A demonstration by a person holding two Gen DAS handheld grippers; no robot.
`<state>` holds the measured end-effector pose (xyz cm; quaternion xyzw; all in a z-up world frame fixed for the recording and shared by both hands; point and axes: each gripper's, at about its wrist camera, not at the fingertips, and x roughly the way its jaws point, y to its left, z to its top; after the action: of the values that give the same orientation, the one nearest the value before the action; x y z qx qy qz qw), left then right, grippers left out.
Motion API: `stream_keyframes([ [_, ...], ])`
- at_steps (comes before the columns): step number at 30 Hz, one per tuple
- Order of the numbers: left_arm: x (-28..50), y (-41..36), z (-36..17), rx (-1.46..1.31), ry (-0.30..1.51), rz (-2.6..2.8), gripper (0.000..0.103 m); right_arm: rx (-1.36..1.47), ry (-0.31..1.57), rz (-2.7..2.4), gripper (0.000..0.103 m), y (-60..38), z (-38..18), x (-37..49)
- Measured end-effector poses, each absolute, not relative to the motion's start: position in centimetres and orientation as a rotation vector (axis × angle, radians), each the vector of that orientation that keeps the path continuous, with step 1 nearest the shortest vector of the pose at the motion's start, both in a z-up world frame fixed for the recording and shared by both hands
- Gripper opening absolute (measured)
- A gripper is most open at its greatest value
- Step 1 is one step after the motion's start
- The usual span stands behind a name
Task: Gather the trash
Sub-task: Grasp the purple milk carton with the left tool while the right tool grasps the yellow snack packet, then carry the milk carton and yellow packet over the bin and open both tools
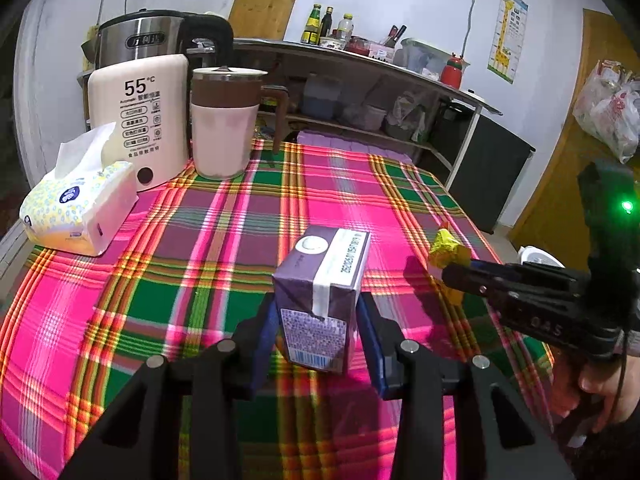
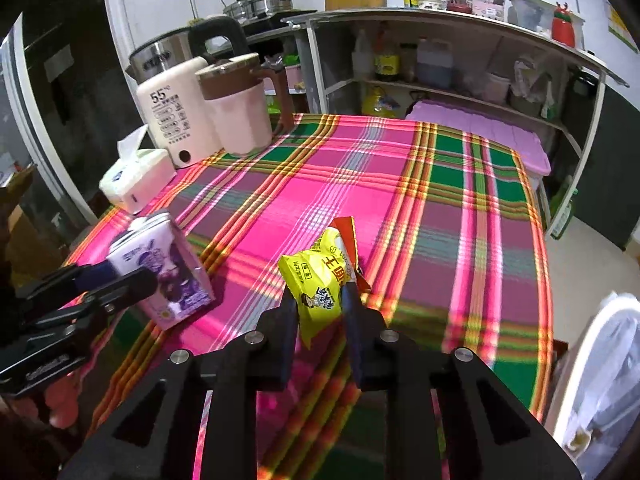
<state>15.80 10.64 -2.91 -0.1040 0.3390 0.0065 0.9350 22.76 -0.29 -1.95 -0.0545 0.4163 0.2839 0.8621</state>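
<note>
Both grippers loaded over the plaid bench (image 1: 224,240).

Left gripper (image 1: 316,320) clamps a purple drink carton (image 1: 320,288) between its blue pads; right gripper (image 2: 320,304) pinches a yellow snack wrapper (image 2: 320,280), clear of the cloth. Only the right wrist view shows a white bin (image 2: 600,368) at 4 o'clock, lined with a pale bag; contents cannot be told. Only the left wrist view shows hanging plastic bags (image 1: 612,108) at 2 o'clock. Tissue pack (image 1: 80,208), kettle and lidded jug (image 1: 226,120) stand at 10 o'clock.
</note>
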Motion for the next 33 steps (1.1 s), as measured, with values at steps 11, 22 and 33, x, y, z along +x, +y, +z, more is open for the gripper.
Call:
stream_keyframes([
  [11, 13.9, 6.6, -2.0, -0.186, 0.696, -0.044, 0.040, -0.059, 0.850, 0.599, 0.023, -4.4, 0.0, 18.4],
  [22, 13.1, 2.9, -0.9, -0.139, 0.691, -0.097, 0.038, -0.011, 0.825, 0.563, 0.023, -8.6, 1.2, 15.6],
  [33, 13.4, -0.6, 0.2, -0.106, 0.688, -0.153, 0.038, 0.038, 0.793, 0.511, 0.023, -12.6, 2.2, 14.0],
])
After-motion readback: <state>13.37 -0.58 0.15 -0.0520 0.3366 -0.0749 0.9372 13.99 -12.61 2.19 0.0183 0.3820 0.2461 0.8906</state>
